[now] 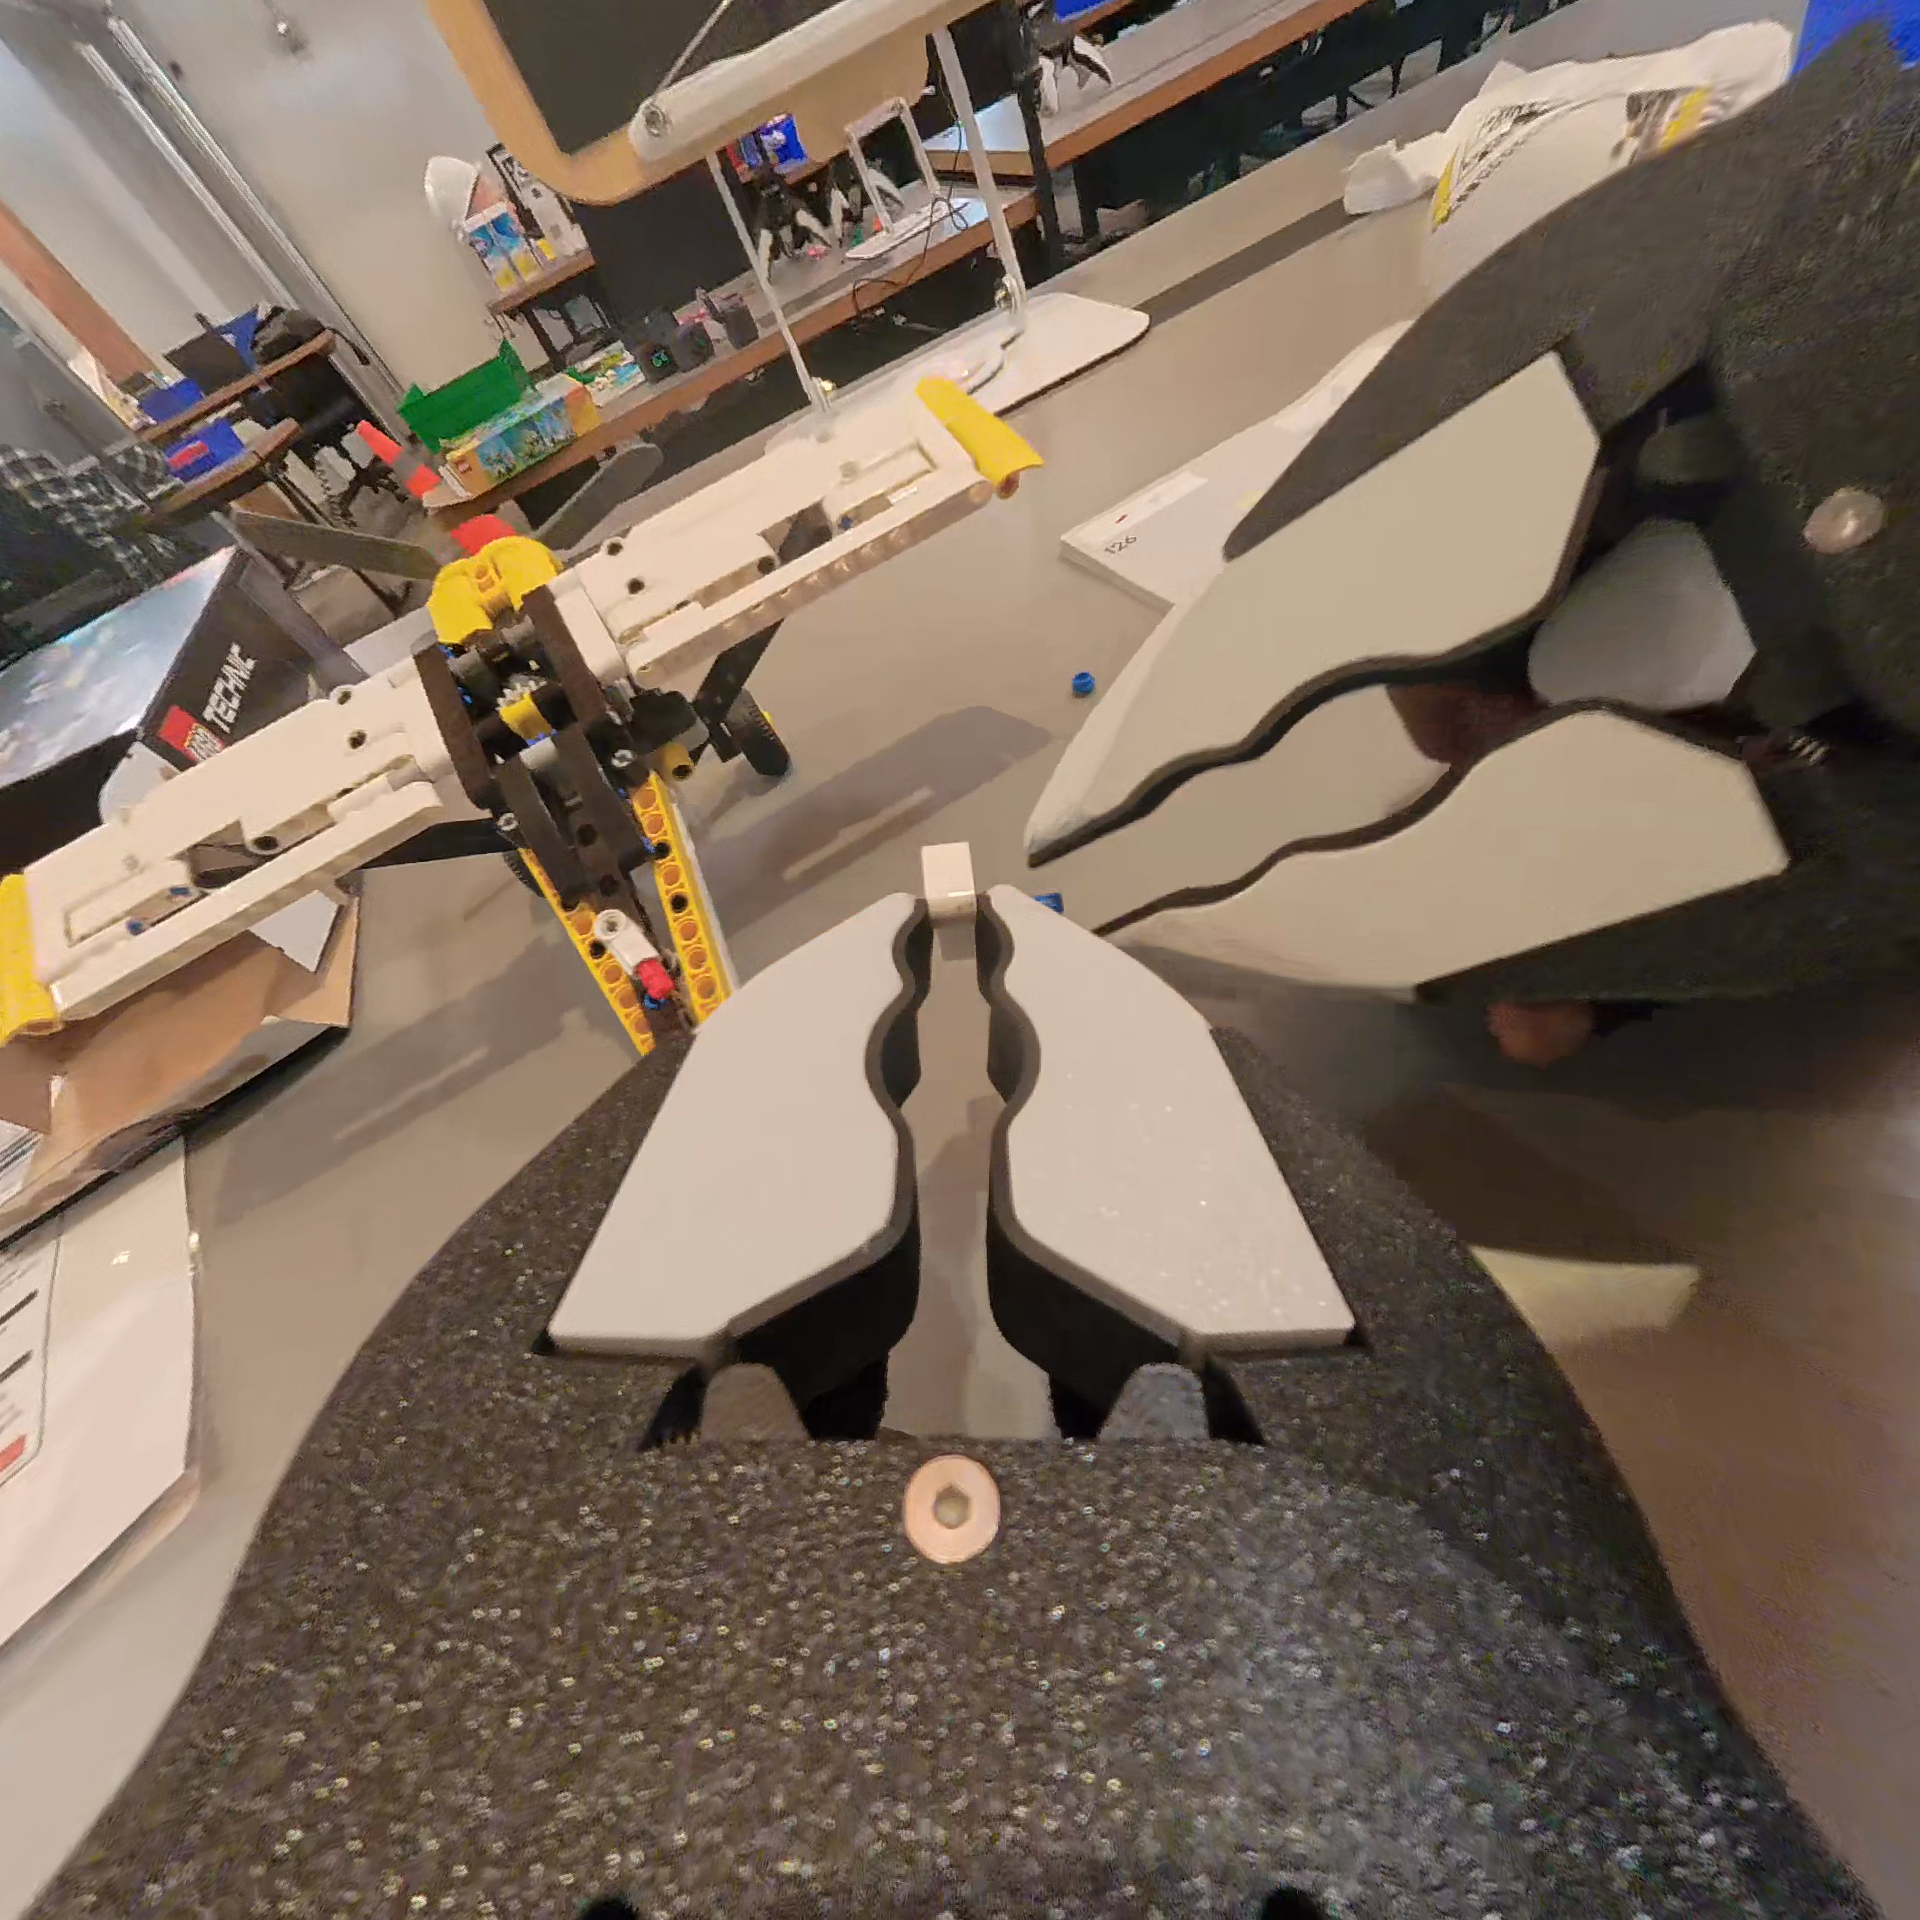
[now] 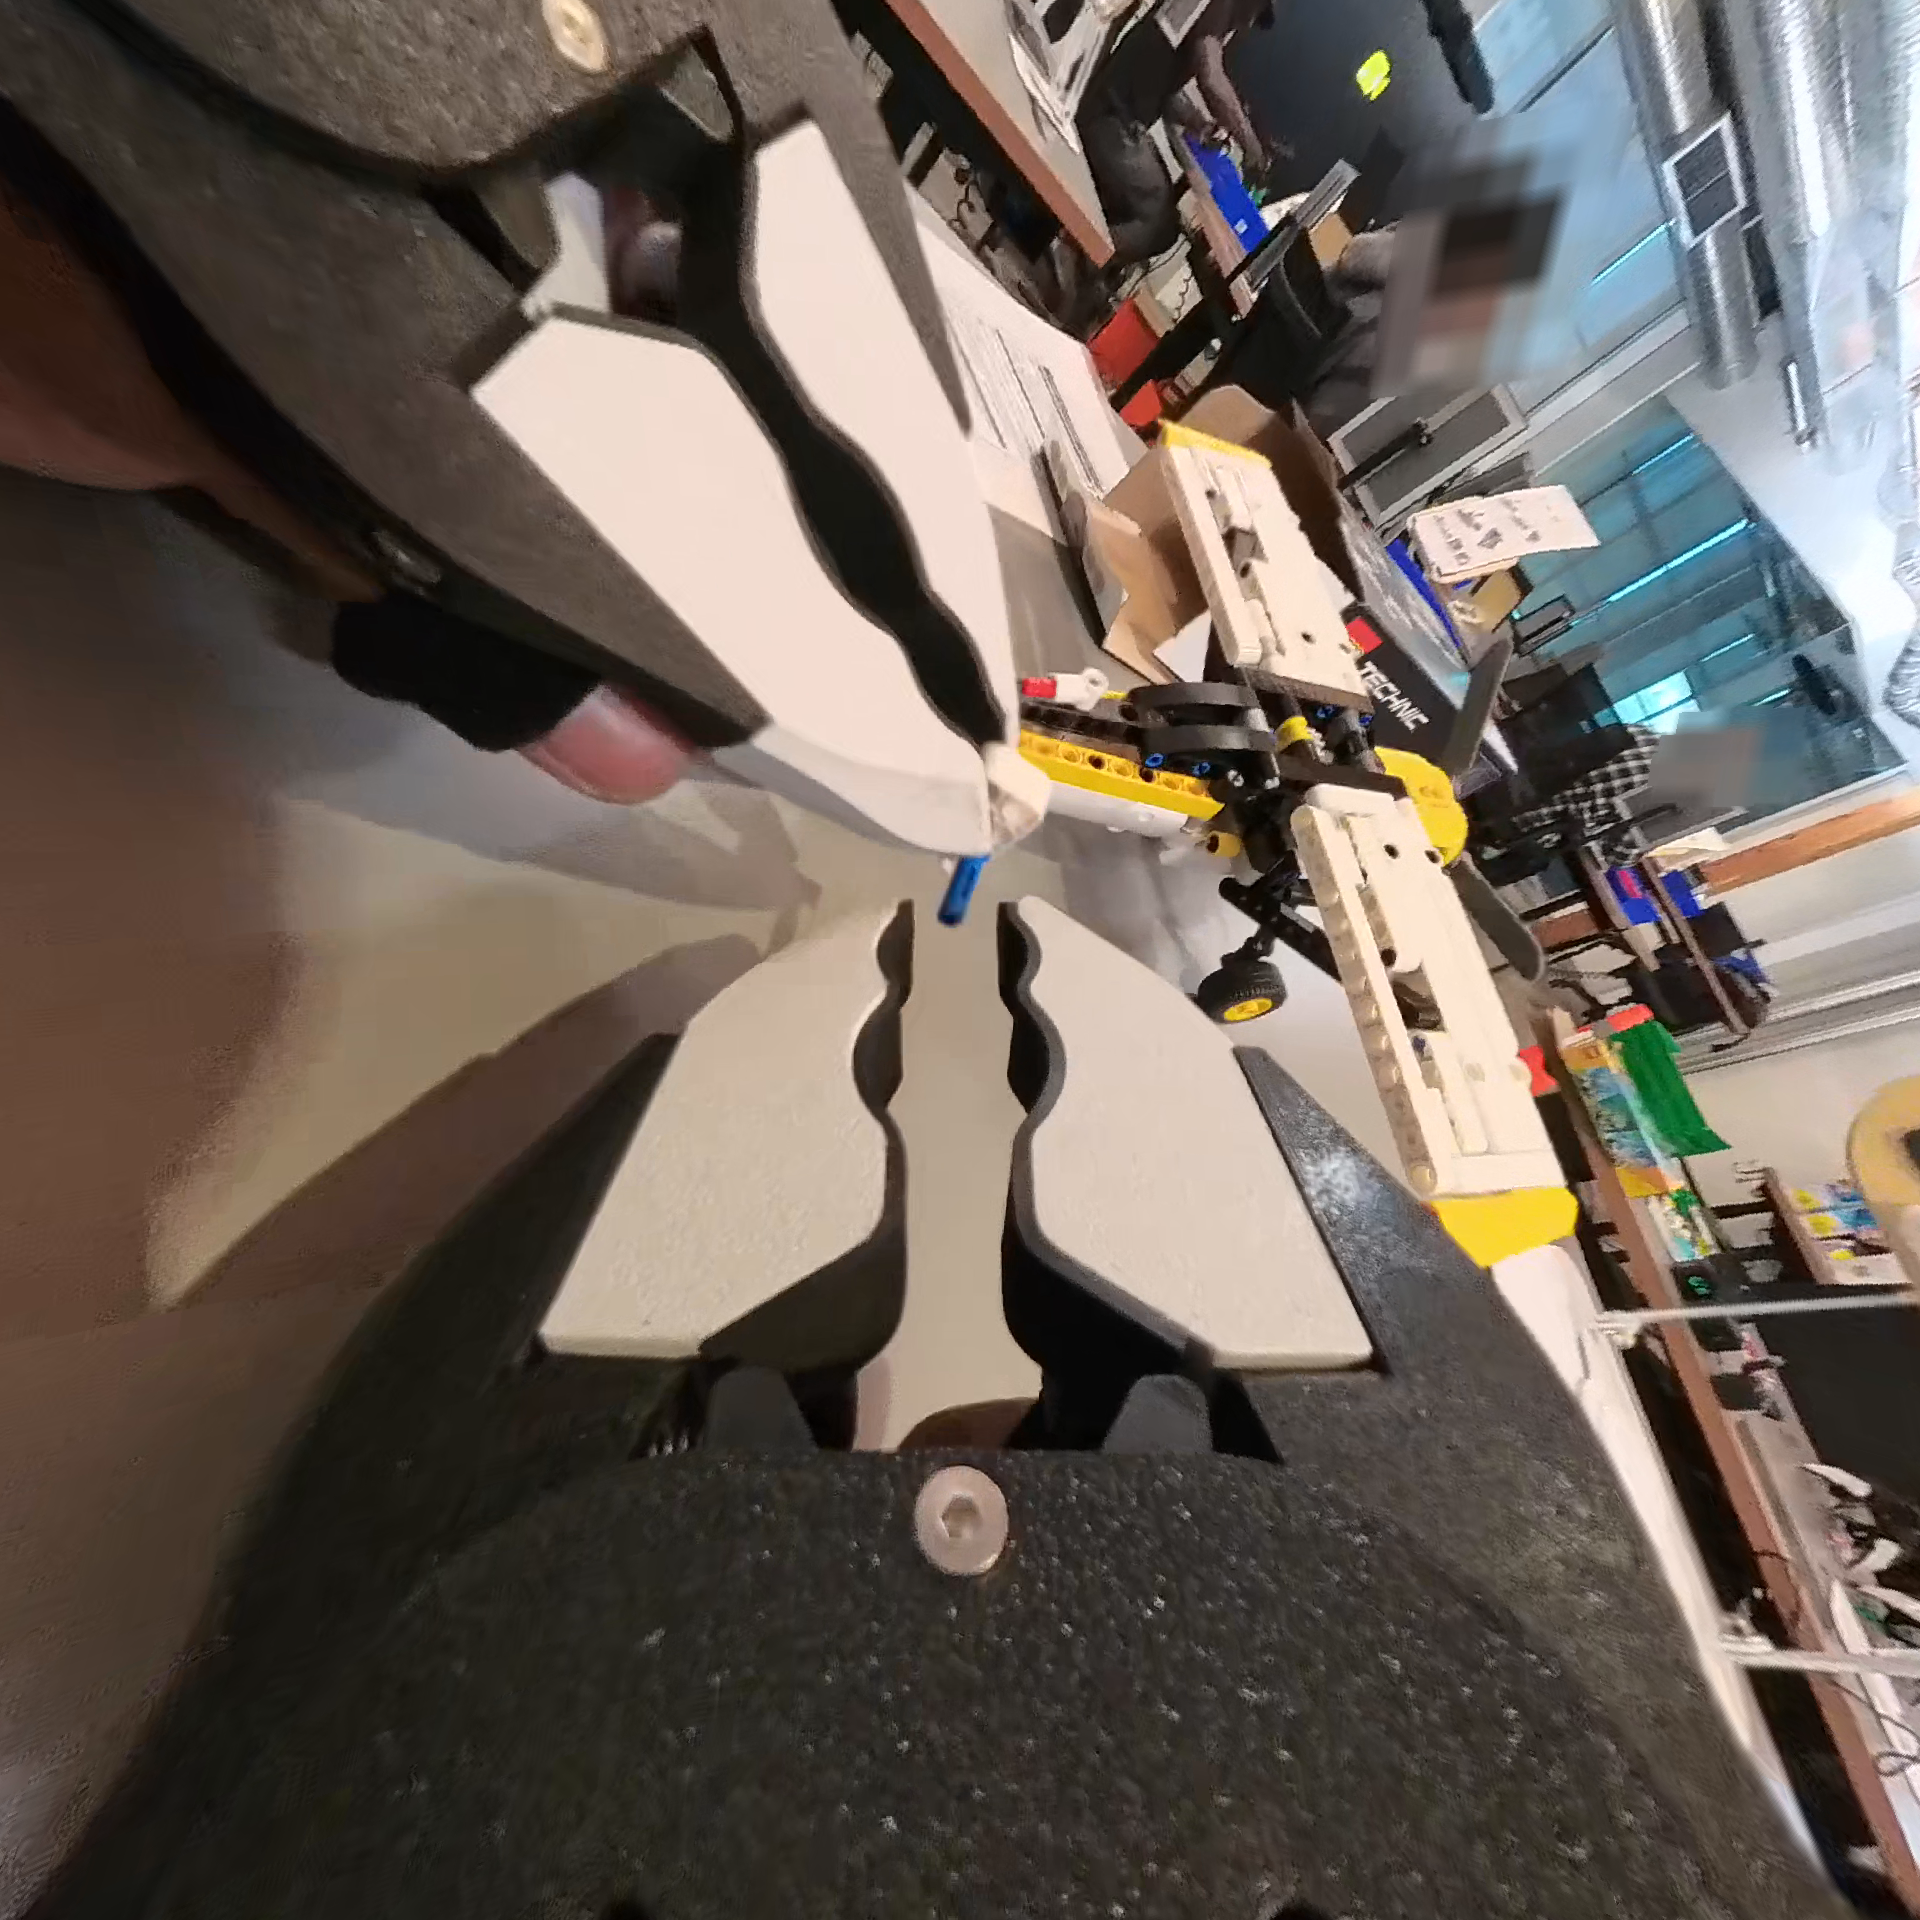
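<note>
bare tabletop (image 1: pixel 935 644) lay open between the toy plane (image 1: pixel 582 665) and right gripper (image 1: pixel 1060 883); plane blocked the left.

Grey table (image 1: pixel 935 644) with toy plane (image 1: pixel 582 665), booklet (image 1: pixel 1174 530).

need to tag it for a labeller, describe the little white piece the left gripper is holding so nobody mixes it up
On the grey table, right of the white-and-yellow toy plane, the left gripper pinches a small white block at its fingertips. Unlike the blue bits nearby, it is plain white.
</note>
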A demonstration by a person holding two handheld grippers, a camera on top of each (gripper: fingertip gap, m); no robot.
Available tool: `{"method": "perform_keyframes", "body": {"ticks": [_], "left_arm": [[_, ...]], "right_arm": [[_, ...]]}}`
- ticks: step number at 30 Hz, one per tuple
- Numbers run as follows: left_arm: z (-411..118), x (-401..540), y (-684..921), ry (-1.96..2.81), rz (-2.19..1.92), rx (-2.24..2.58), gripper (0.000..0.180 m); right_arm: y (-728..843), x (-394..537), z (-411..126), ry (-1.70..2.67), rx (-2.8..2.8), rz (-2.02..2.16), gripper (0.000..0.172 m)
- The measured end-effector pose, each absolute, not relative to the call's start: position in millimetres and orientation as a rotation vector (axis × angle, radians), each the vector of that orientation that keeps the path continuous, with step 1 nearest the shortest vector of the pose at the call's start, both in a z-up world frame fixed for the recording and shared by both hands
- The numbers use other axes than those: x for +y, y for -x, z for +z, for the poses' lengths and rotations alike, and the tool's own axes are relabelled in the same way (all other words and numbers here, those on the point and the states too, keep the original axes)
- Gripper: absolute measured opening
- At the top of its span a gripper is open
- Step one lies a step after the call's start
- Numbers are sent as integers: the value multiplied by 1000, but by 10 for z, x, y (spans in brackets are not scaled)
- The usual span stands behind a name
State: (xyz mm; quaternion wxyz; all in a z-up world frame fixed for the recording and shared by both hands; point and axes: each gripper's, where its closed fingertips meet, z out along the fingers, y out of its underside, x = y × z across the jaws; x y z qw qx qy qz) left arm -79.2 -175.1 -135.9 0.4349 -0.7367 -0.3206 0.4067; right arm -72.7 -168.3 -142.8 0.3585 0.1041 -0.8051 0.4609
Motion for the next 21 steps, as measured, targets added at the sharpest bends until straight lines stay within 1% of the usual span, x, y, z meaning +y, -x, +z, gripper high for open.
{"method": "perform_keyframes", "body": {"ticks": [4,5,9,14,21], "left_arm": [[-1351,-1662,768,1828,985,-787,9],[-1352,-1659,766,1830,988,-784,9],[-1346,-1674,777,1820,984,-800,9],[-1410,-1652,805,1890,1119,-778,9],[-1482,-1599,802,1952,1120,-750,9]], "right_arm": [[760,-1696,-1453,-265,-2047,1127,13],[770,-1691,-1444,-255,-2043,1124,8],[789,-1676,-1425,-271,-2017,1087,5],[830,-1622,-1486,-326,-1995,976,4],[829,-1556,-1555,-317,-2033,962,4]]}}
